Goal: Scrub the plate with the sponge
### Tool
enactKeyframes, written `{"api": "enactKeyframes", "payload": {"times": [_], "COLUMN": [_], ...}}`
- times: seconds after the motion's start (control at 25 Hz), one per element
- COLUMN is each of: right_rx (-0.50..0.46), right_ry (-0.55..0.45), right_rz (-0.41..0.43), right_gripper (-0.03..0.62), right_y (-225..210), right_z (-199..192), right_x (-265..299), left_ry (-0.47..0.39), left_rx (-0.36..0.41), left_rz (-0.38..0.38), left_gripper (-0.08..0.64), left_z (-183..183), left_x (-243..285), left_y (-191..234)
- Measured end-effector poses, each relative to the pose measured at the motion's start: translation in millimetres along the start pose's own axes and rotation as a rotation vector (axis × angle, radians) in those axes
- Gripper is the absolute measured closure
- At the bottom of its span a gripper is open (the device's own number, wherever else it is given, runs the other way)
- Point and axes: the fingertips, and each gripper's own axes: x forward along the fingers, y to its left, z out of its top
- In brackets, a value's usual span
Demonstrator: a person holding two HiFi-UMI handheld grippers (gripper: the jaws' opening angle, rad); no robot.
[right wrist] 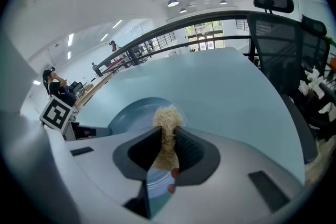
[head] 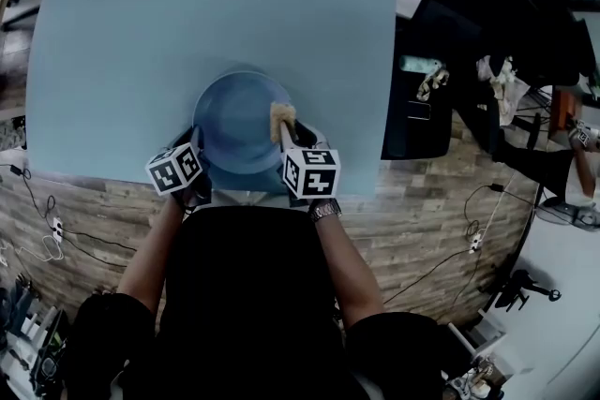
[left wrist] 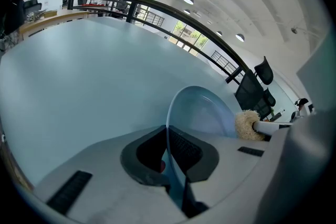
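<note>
A pale blue plate (head: 234, 125) lies at the near edge of the blue table (head: 187, 5), just in front of the person. My left gripper (head: 192, 187) is shut on the plate's near-left rim; in the left gripper view the plate (left wrist: 202, 113) rises edge-on between the jaws. My right gripper (head: 289, 140) is shut on a tan fibrous sponge (head: 282, 116), which rests on the plate's right side. The sponge (right wrist: 167, 122) sticks out past the jaws over the plate (right wrist: 131, 113) in the right gripper view. From the left gripper view the sponge (left wrist: 247, 125) shows at the plate's far edge.
Black office chairs (head: 469, 33) stand right of the table, with clutter and cables on the wooden floor (head: 56, 201). A dark railing (left wrist: 157, 8) runs beyond the table's far edge. The far part of the table holds nothing.
</note>
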Motion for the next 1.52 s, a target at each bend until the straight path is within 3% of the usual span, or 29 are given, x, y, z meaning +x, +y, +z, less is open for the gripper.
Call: {"api": "enactKeyframes", "payload": {"times": [0.16, 0.56, 1.52], "right_rx": [0.0, -0.109, -0.223], "right_ry": [0.009, 0.087, 0.187], "right_rz": [0.064, 0.202, 0.307], "right_gripper": [0.52, 0.52, 0.52], "right_y": [24, 92, 134], "right_z": [-1, -19, -53], "right_x": [6, 33, 47], "left_ry": [-0.003, -0.005, -0.009], "left_rx": [-0.027, -0.07, -0.082], "left_rz": [0.007, 0.014, 0.02], "left_gripper": [0.549, 0.549, 0.549], "left_z": [-2, -2, 1], "left_x": [1, 2, 1], "left_y": [-1, -5, -5]}}
